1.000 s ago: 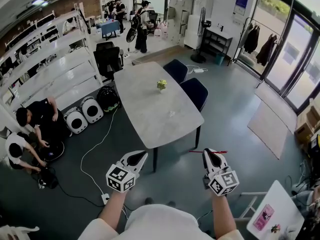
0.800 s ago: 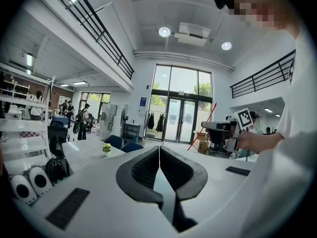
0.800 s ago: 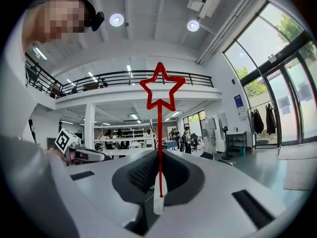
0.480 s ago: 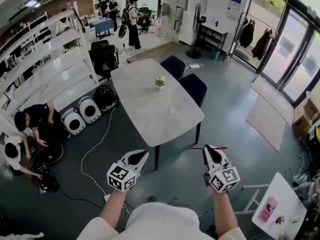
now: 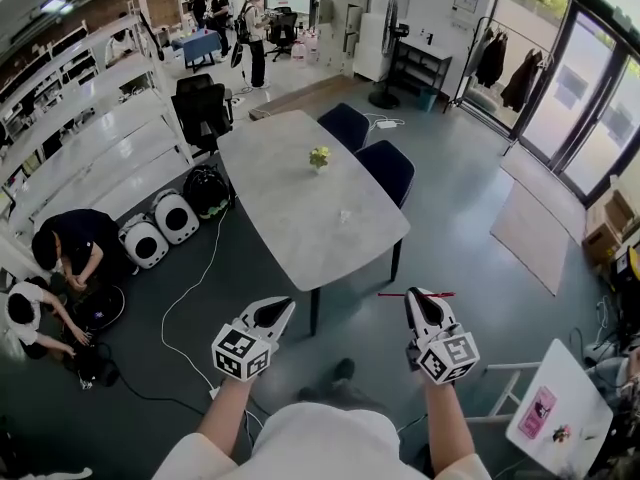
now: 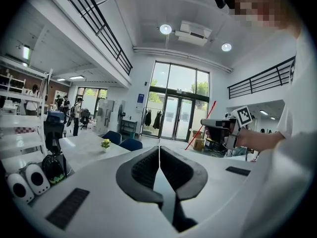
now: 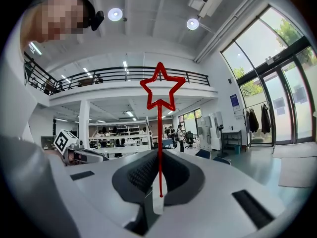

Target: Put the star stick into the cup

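The red star stick (image 5: 440, 294) lies crosswise in my right gripper (image 5: 420, 298), which is shut on its stem. In the right gripper view the stick (image 7: 160, 133) stands up from between the closed jaws, its open star at the top. My left gripper (image 5: 275, 313) is shut and holds nothing; its jaws meet in the left gripper view (image 6: 159, 150). Both hang over the floor, short of the grey table (image 5: 290, 238). A small pale thing (image 5: 343, 216) on the table may be the cup; it is too small to tell.
A little yellow-flowered plant (image 5: 320, 156) stands on the table. Two dark blue chairs (image 5: 388, 183) sit at its right side. White shelves (image 5: 90, 138), crouching people (image 5: 70, 253) and a floor cable (image 5: 190, 298) are at the left. A small white table (image 5: 555, 418) is at lower right.
The view has shifted a little towards the table. Both grippers keep their places in the view, and the stick stays in the right one. A foot now shows below.
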{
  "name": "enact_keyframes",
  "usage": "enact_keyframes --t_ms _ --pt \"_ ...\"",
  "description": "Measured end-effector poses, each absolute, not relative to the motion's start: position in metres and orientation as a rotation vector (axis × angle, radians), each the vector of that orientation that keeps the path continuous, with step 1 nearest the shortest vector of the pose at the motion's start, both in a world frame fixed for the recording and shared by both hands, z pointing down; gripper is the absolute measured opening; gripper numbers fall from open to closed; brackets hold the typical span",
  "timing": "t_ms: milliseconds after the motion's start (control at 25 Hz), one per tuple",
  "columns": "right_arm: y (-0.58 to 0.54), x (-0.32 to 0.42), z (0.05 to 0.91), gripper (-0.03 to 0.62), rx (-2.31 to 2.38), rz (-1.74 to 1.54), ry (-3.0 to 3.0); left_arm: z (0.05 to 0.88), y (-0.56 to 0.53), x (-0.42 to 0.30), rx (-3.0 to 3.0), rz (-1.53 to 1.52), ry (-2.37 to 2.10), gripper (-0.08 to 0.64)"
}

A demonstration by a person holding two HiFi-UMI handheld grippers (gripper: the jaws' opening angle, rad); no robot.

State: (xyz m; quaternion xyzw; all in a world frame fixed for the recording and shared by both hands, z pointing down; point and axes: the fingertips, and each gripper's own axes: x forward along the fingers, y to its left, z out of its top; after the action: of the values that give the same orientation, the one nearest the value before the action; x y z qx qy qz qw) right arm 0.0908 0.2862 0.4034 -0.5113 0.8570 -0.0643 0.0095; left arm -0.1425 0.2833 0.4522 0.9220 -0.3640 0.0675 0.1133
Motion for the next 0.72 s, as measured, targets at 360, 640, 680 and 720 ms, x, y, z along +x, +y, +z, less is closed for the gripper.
enact_keyframes --t_ms 360,640,680,720 --pt "0.235 0.109 0.412 0.018 -1.576 -0.244 2.669 0.459 0.240 -0.123 2.683 0.214 -1.080 0.023" --pt "0.166 0.139 0.419 0.019 -1.554 -0.255 2.707 0.464 0.178 -0.085 2.657 0.236 -1.089 0.023" --pt "0.155 0.143 0.421 0.020 -1.545 -0.259 2.713 0.466 0.168 -0.080 2.654 0.240 -1.092 0.023" --pt "0.144 0.146 0.424 0.020 -1.535 -0.266 2.717 0.467 0.158 -0.075 2.650 0.243 -1.095 0.023"
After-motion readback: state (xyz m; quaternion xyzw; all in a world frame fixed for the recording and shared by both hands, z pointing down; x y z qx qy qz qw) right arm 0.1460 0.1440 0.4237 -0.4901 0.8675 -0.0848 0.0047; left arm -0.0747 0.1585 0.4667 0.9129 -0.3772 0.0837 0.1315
